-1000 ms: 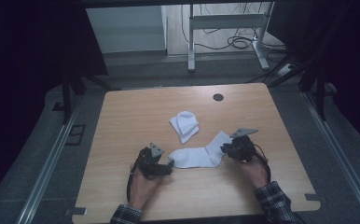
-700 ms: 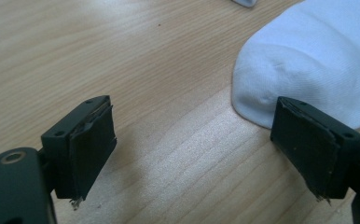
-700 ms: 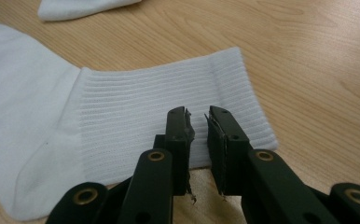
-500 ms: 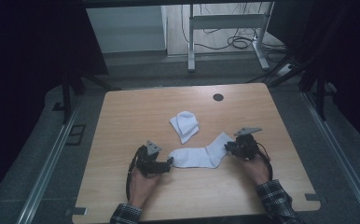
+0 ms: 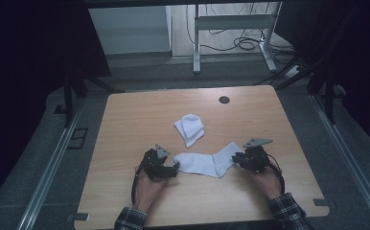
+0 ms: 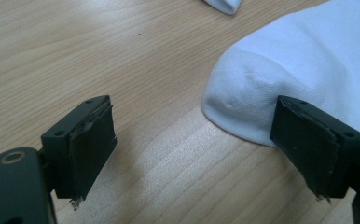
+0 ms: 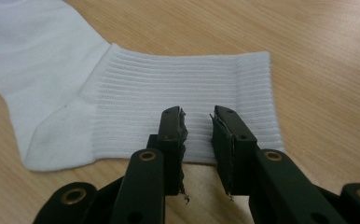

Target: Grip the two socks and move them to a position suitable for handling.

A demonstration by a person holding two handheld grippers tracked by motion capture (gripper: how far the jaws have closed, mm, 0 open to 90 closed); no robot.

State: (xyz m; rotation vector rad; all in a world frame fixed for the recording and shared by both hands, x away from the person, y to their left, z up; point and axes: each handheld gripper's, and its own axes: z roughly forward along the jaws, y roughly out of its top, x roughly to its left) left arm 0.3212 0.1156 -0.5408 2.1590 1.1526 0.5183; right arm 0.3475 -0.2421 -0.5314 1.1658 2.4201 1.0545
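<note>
The room is dark, and a light brown wooden worktop (image 5: 125,134) sits in the middle with grey floor all around it. A small round black hole (image 5: 224,99) is in the wood near the far edge, at about 12 o'clock.

Going from left to right: the left tongs (image 5: 173,168) rest at about 7 o'clock. In the left gripper view the jaws stand wide apart and pinch nothing. One jaw is over bare wood, and the other is right at the rounded toe of the flat white cotton sock (image 6: 308,60). This sock (image 5: 207,163) lies stretched out flat between the two hands, near the front of the worktop. A second white sock, folded into a small bundle (image 5: 190,128), lies just behind it, toward 12 o'clock, and nothing touches it.

The right tongs (image 5: 238,159) are at about 5 o'clock, at the ribbed cuff end (image 7: 178,107). Their jaws have just been opening a little and stand a small way apart over the cuff, not squeezing it.

The sock looks soft, light and floppy. It should bend and fold easily and will not break. It may slide on the smooth wood. A good place to grab is the ribbed cuff, which looks thicker, or the toe tip at the other end.
</note>
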